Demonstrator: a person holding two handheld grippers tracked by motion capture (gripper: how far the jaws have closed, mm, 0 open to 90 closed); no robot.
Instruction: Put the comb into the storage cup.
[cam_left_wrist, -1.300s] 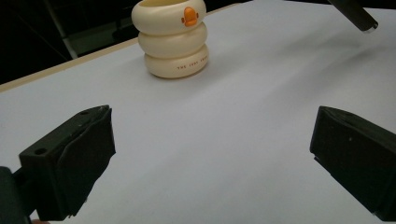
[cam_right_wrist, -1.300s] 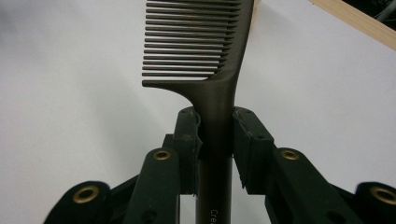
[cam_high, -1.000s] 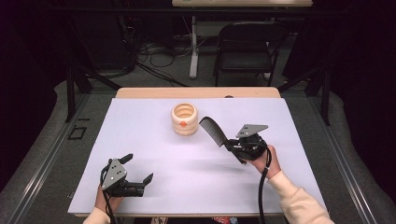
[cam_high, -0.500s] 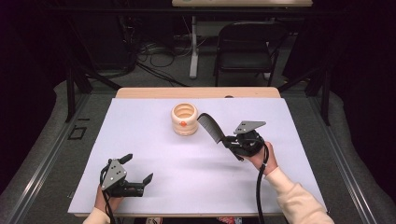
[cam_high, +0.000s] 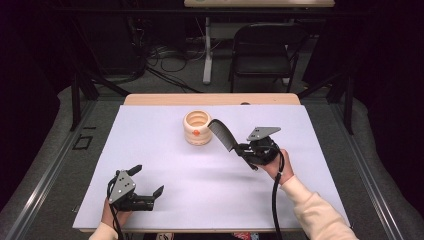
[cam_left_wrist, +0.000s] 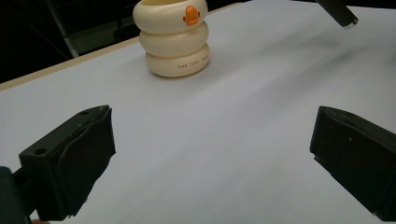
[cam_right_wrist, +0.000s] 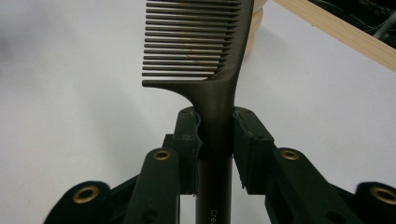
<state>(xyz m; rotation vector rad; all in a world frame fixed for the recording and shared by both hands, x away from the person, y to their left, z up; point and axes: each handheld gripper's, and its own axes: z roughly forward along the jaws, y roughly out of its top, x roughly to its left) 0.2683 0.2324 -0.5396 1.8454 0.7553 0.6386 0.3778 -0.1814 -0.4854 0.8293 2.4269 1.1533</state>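
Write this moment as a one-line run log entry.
right gripper: shut on comb, held above table near cream holder | left gripper: open, low over white table

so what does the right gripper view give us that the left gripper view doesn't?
Right gripper view: the right gripper clamped on the comb's handle, teeth of the comb close up, and lettering on the handle, too cropped to read. Left gripper view: the left gripper with jaws wide apart and nothing between them, plus the cream ringed holder whole, with its orange mark. Both: the white table, some of the holder, some of the comb.
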